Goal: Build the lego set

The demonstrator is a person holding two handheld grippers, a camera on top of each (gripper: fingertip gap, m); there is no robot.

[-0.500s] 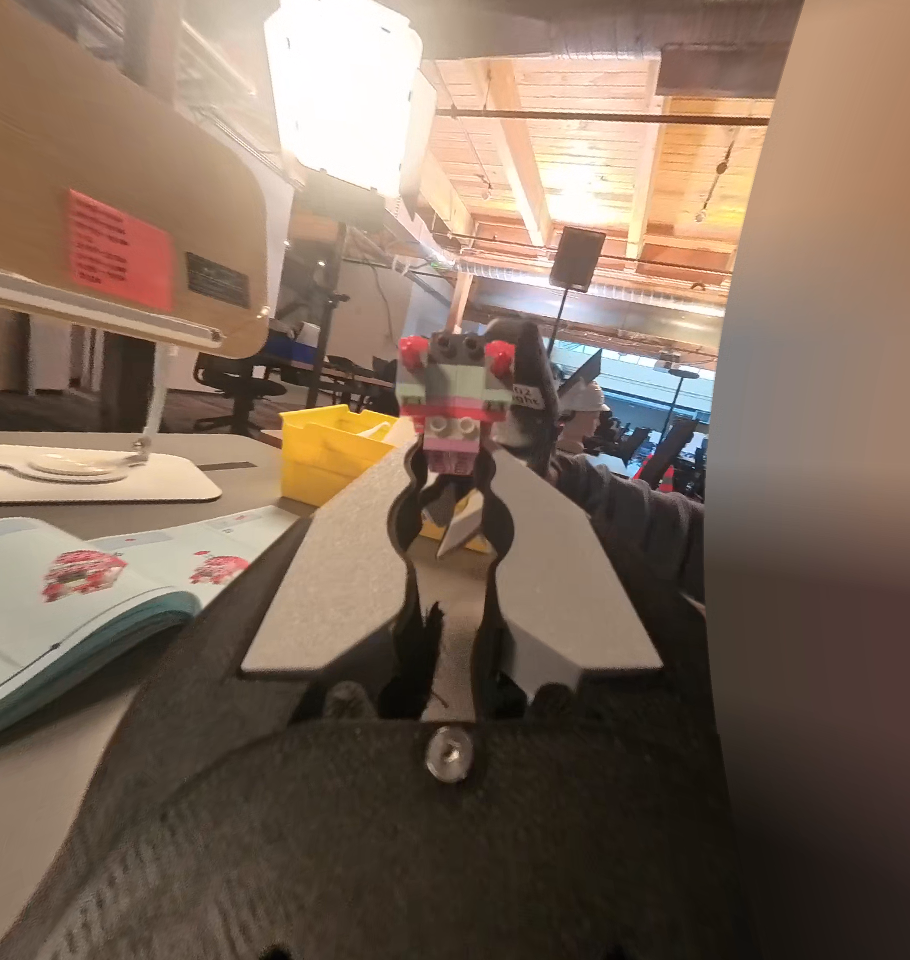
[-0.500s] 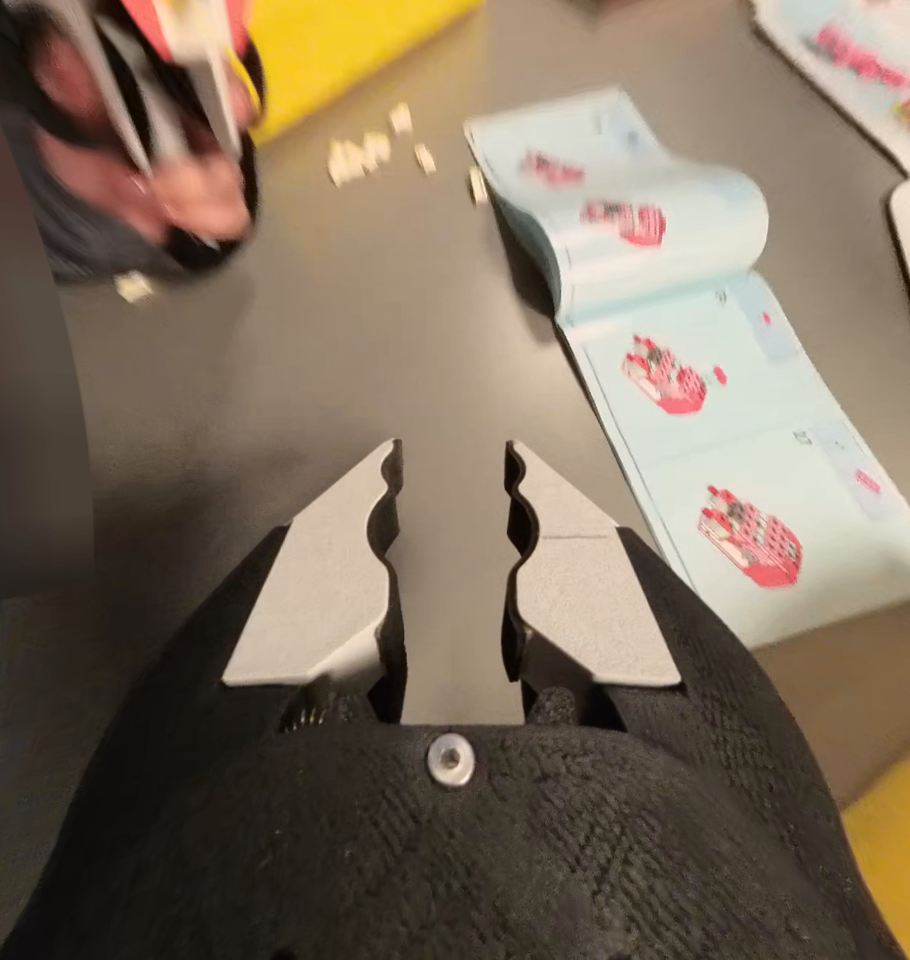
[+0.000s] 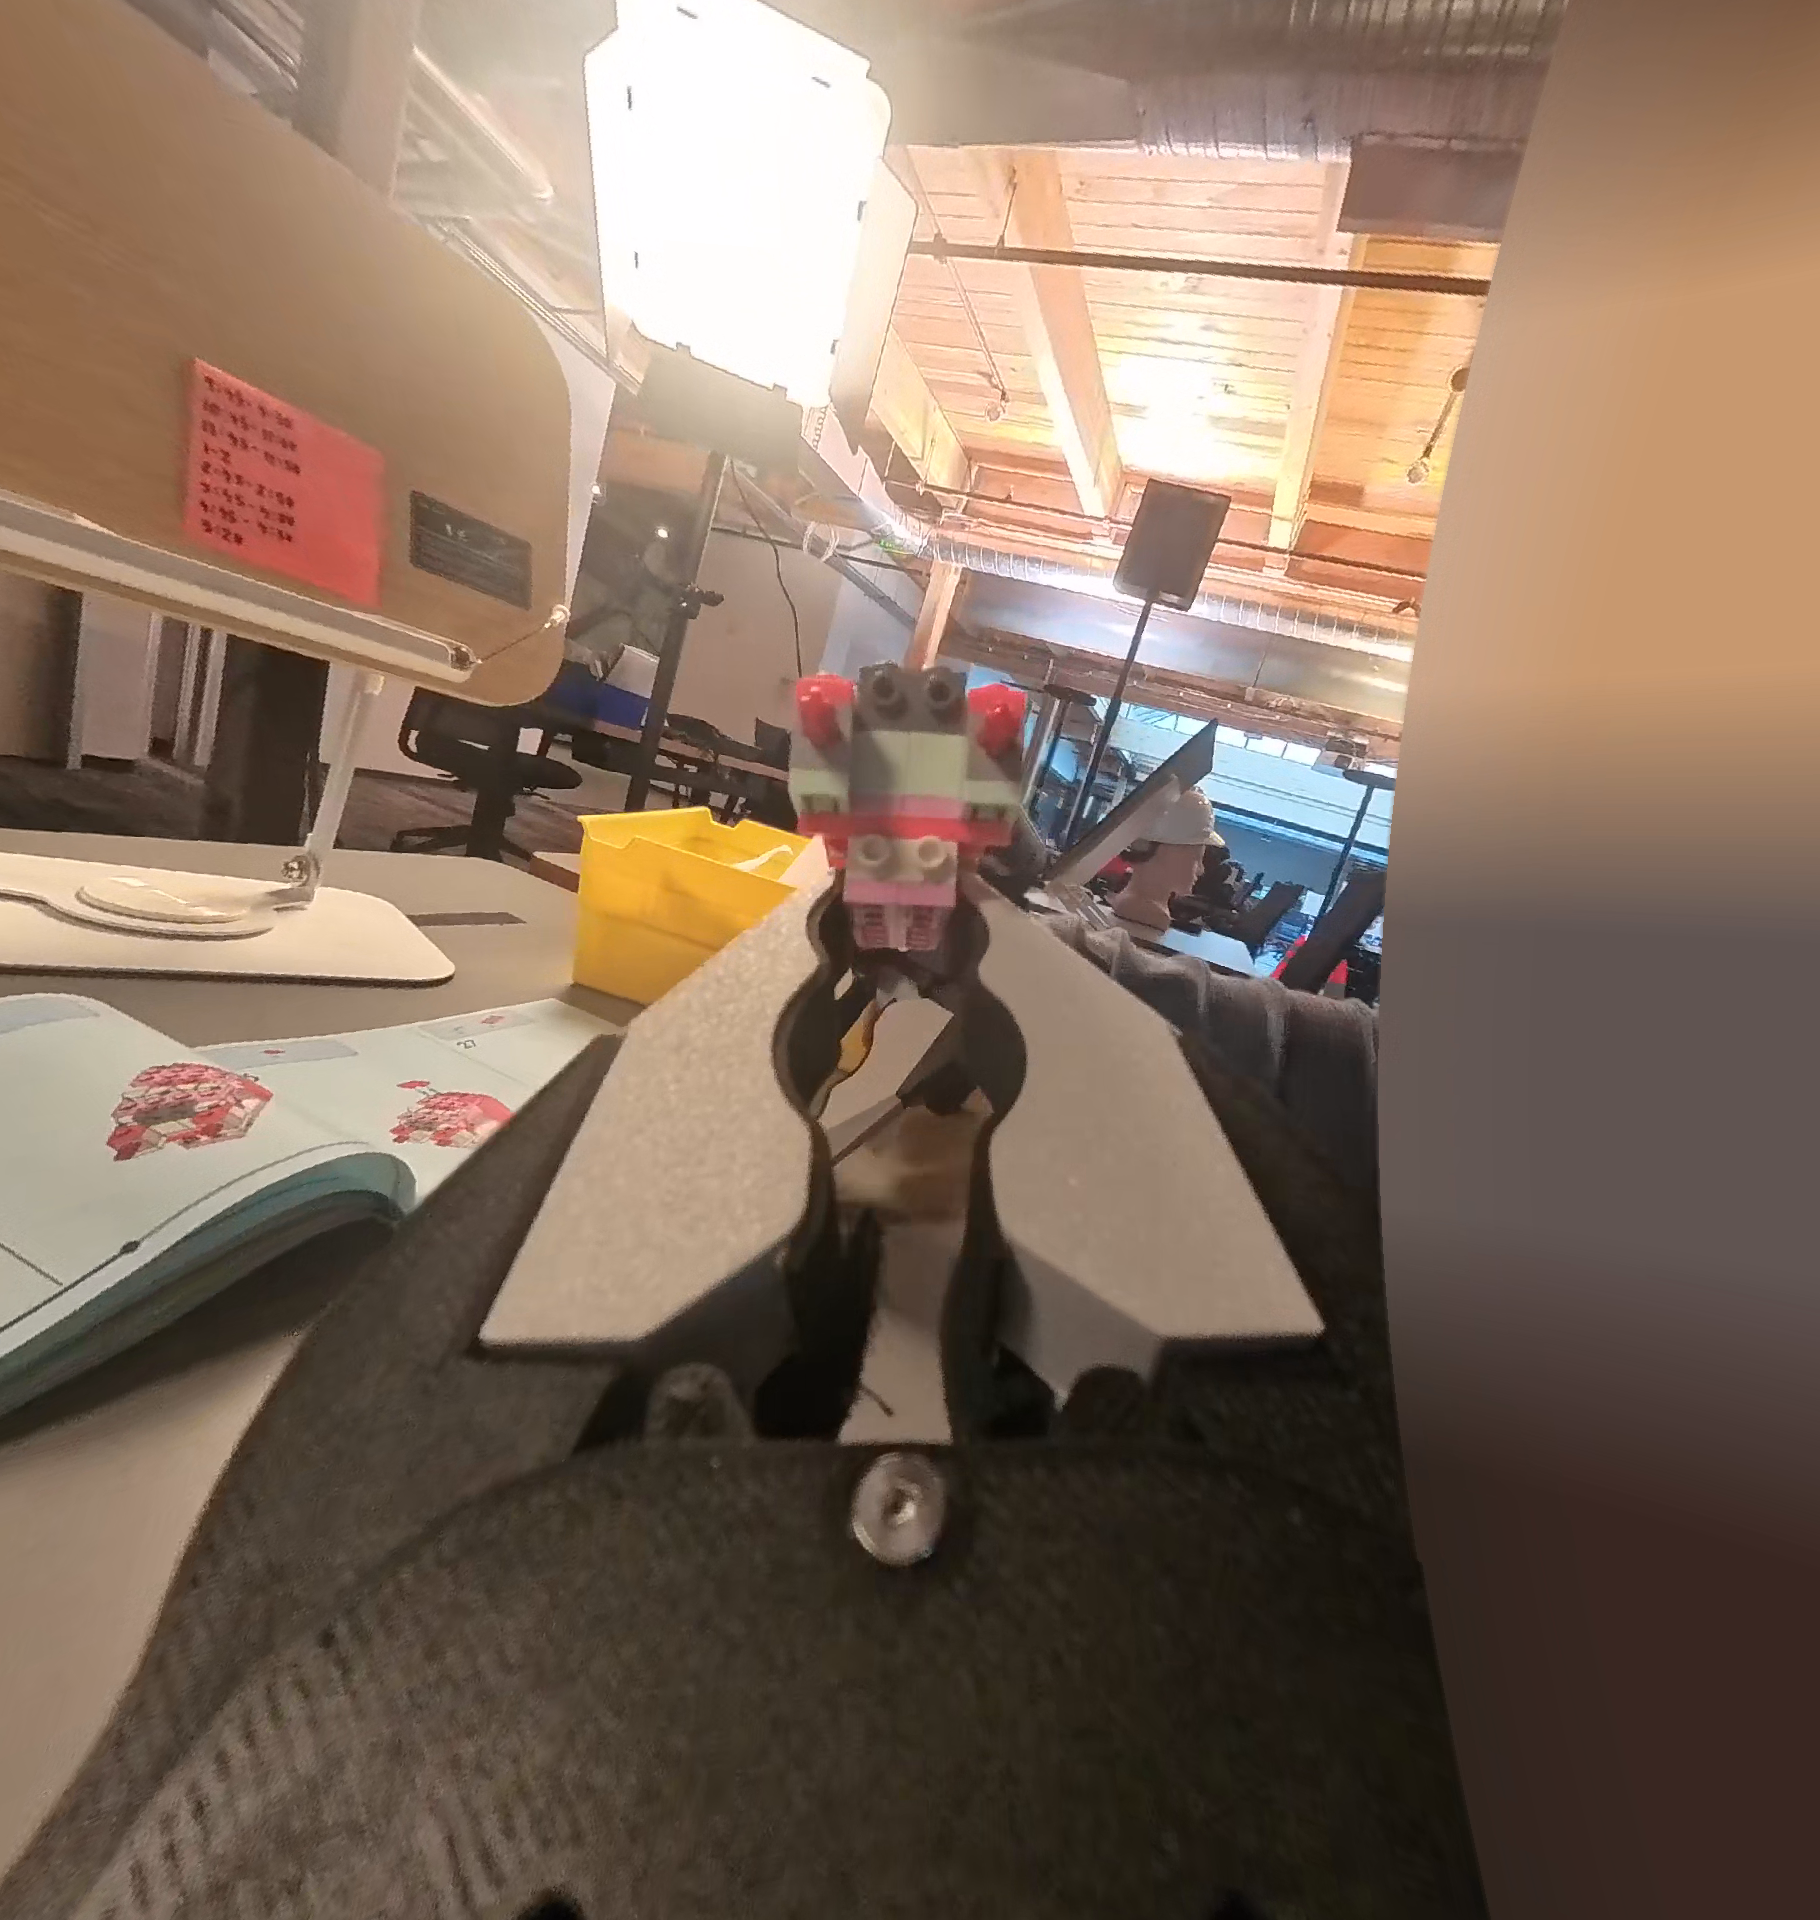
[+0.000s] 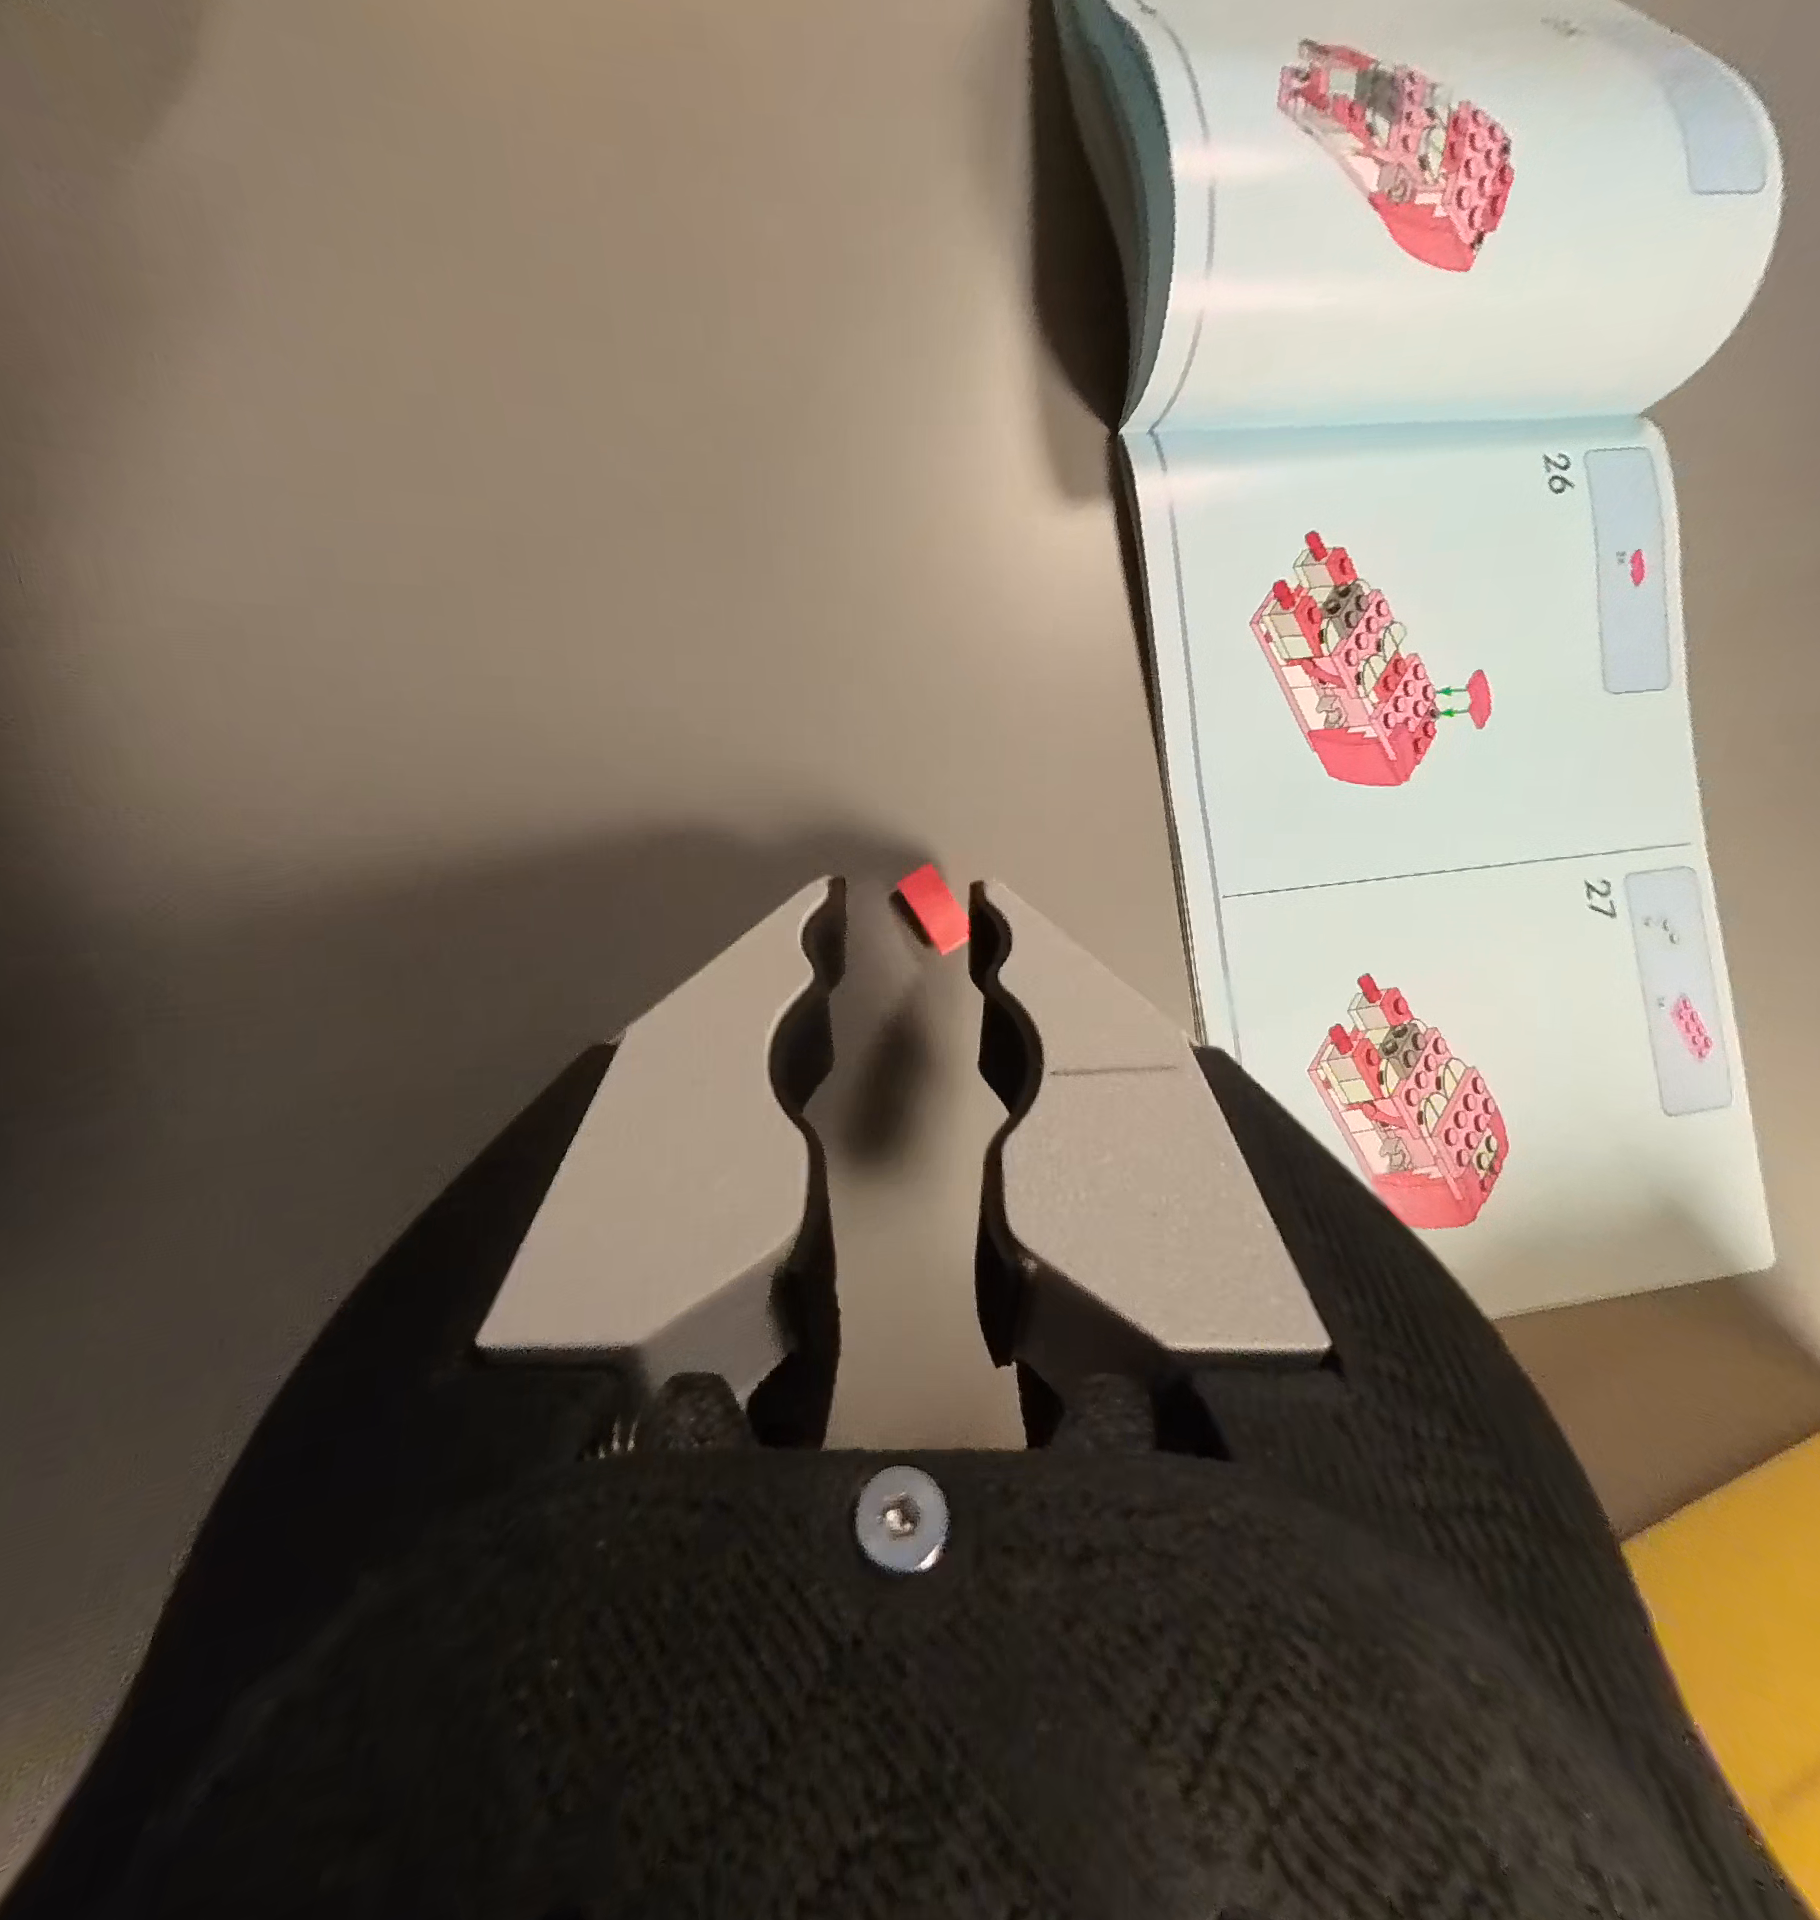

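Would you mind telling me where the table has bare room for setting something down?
The grey table is bare left of the booklet. It is tighter near the red brick between the right gripper's fingers, and by the yellow bin.

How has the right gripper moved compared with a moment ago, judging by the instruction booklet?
Yes. The right gripper has dropped nearer the table beside the booklet, its fingertips now flanking a small red piece.

A bright light panel (image 3: 740, 177) overhead glares white, washing out the left wrist view's top. The right hand-held gripper (image 4: 906, 914) casts a soft shadow on the table (image 4: 470, 520); edges bend and blur.
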